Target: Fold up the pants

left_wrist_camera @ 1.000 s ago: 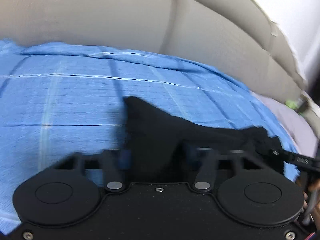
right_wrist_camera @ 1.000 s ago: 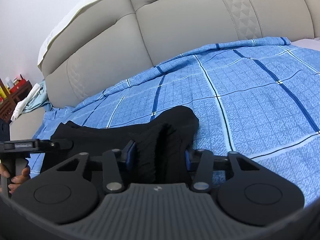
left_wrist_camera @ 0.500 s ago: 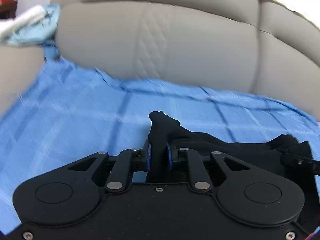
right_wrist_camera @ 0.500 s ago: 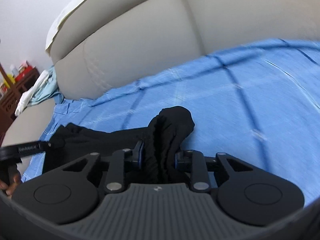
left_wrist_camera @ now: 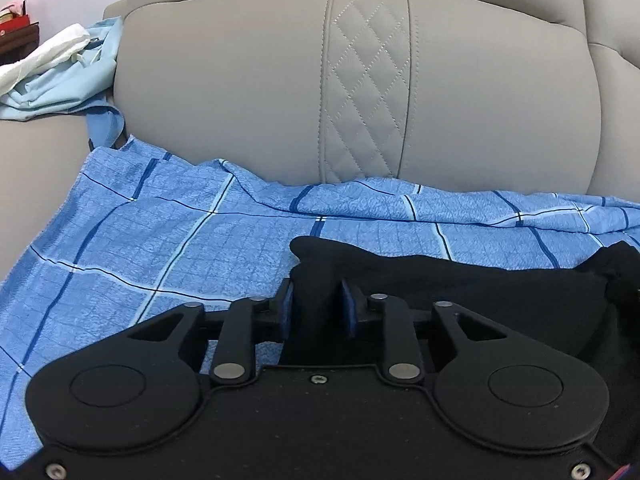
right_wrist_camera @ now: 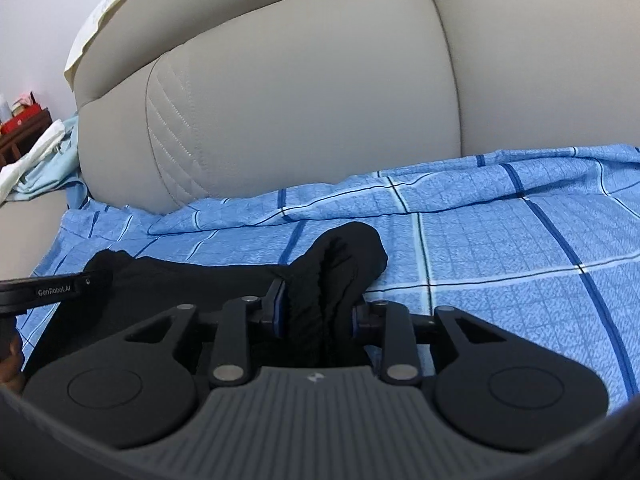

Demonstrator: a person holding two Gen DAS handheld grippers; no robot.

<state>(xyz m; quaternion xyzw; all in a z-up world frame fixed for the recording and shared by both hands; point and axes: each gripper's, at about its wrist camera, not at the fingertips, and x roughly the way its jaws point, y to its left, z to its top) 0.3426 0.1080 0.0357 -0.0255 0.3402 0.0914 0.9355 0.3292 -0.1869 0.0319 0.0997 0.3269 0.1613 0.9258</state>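
The black pants [left_wrist_camera: 480,288] lie bunched on a blue checked sheet [left_wrist_camera: 160,240] over a grey sofa seat. My left gripper [left_wrist_camera: 316,312] has its blue pads against an upright fold of the pants while its jaws are opening. My right gripper [right_wrist_camera: 318,314] clamps a thick bunch of the same pants [right_wrist_camera: 180,284], its jaws also opening, and the fabric fills the gap. The left gripper's finger [right_wrist_camera: 52,290] shows at the left edge of the right wrist view, with a person's hand [right_wrist_camera: 10,360] below it.
The grey padded sofa backrest [left_wrist_camera: 280,80] rises just behind the sheet. Light blue and white cloth [left_wrist_camera: 52,76] lies heaped on the left armrest. A dark wooden cabinet with a red box [right_wrist_camera: 20,124] stands beyond it. The sheet [right_wrist_camera: 500,260] stretches away to the right.
Both grippers have travelled with the pants towards the sofa back, and the left view has swung to face the quilted panel. Both jaw gaps narrowed on the fabric, then widened a little.
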